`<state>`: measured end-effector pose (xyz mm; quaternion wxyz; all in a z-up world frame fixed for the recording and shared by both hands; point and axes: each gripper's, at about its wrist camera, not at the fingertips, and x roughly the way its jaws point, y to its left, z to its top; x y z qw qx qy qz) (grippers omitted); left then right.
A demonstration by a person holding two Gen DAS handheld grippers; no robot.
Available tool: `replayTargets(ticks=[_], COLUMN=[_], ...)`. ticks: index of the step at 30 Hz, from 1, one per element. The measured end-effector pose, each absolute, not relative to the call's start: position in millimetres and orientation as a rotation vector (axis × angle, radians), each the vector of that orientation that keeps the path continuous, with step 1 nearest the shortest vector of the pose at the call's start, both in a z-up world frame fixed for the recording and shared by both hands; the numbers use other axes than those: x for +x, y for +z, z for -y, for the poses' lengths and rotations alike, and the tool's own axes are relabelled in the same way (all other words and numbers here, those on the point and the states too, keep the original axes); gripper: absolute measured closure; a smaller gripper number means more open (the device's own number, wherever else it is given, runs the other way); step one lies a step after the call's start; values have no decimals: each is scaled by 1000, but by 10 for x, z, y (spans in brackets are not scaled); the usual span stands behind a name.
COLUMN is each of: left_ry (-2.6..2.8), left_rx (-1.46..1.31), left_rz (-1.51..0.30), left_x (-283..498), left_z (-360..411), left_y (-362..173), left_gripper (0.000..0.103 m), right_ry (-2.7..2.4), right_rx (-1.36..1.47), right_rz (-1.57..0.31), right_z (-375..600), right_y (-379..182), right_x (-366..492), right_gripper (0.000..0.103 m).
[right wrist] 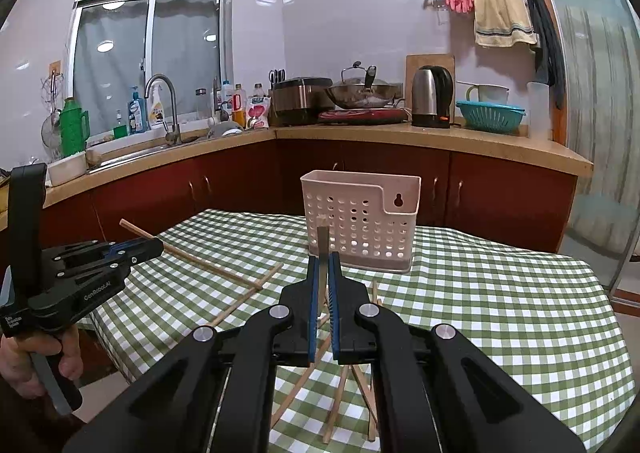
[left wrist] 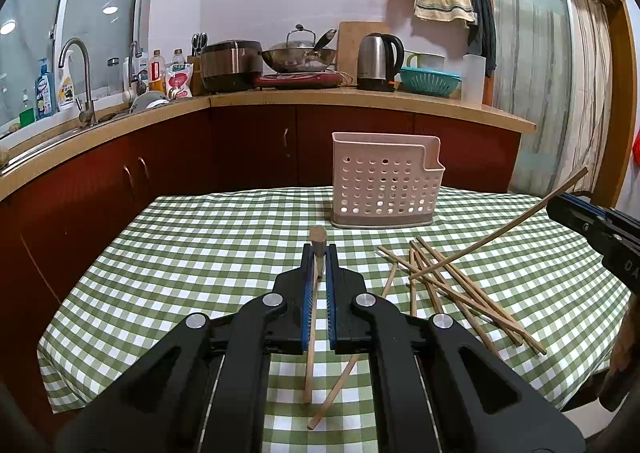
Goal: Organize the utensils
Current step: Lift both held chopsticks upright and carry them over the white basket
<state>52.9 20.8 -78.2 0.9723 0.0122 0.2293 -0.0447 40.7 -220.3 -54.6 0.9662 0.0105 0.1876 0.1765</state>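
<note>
A home kitchen: red cabinets, a tan counter with kettle and wok, and in front a table [left wrist: 180, 237] under a green-and-white checked cloth.

Left wrist view: the left gripper [left wrist: 319, 253] is clenched on a single chopstick [left wrist: 311, 333], whose thick end pokes out past the fingertips while the thin end slants down toward the cloth. A second loose chopstick [left wrist: 334, 393] lies on the cloth beneath the gripper. To the right sits a scattered pile of chopsticks [left wrist: 452, 285], crossed over one another. Behind stands the pink perforated holder [left wrist: 386, 181], upright and apparently with nothing in it, though its interior cannot be seen. At the right edge the right gripper [left wrist: 568, 205] carries a lifted chopstick [left wrist: 500, 231] whose lower end dips to the pile.

Right wrist view: the right gripper [right wrist: 325, 259] grasps a chopstick [right wrist: 322, 241] end-on, its tip rising in line with the holder [right wrist: 360, 213]. More sticks [right wrist: 340, 389] lie below it. The left gripper [right wrist: 136, 249] appears at left, its stick [right wrist: 208, 265] angled down to the cloth.

Likely trouble: each stick is pinched at one narrow spot, so it could pivot or slip on the way to the holder. The right-hand stick's trailing end could drag the crossed pile and roll pieces off the table. A long stick striking the holder's rim might tip the light container.
</note>
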Motion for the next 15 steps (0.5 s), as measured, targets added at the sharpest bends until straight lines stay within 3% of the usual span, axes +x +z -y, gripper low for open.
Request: replayTargets(ticks=[15], left_ry=[-95], left_rx=[21], left_rz=[-450], left_x=[685], left_z=[-249], left_y=[-628], left_gripper=[97], right_ry=[361], right_rx=[28], right_rz=[-360], right_z=[2208], right_y=[-438], right_x=[556], right_gripper=[98])
